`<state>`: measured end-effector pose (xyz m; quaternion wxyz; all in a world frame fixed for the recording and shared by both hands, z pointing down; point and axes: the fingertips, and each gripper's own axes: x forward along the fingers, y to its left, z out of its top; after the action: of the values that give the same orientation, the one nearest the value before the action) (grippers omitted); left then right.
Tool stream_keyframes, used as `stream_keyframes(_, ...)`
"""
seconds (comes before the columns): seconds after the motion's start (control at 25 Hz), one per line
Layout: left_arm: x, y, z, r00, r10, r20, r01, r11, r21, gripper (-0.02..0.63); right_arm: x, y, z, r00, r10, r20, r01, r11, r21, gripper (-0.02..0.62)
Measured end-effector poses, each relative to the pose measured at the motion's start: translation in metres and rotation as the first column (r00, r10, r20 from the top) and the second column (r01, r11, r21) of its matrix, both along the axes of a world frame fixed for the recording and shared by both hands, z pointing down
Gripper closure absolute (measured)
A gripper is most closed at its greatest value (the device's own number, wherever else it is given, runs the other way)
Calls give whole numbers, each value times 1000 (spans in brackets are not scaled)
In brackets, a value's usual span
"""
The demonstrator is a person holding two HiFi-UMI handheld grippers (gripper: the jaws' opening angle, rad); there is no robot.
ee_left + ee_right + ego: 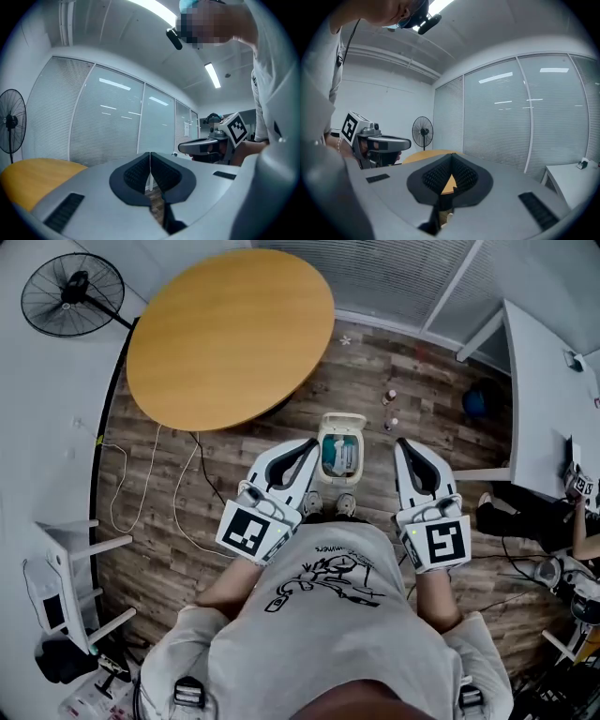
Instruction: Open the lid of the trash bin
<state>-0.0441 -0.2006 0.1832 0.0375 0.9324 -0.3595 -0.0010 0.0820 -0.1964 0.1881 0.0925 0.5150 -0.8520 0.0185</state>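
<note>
Lid state of the trash bin [339,451], between the tips of the left gripper [309,444] and right gripper [403,444], is too small to tell. Small bottles [389,409] ahead of the right tip are unclear. The fan [10,122] is cut by the frame edge. The round table [449,183] is only a sliver behind the right jaws.

One trash bin [340,451] is counted on the floor. Two grippers are seen, the left gripper [312,444] and the right gripper [401,443]. One round table [230,334] and one fan [72,294] are counted at far left, and one white desk [539,399] at right.
</note>
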Motion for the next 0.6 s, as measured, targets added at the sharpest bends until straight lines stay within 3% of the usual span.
stream_keyframes(0.6, -8, 20, -42, 1000, 7, -10, -7, 1000, 28, 585, -12, 16, -51, 999, -34, 36, 32, 998, 52, 589)
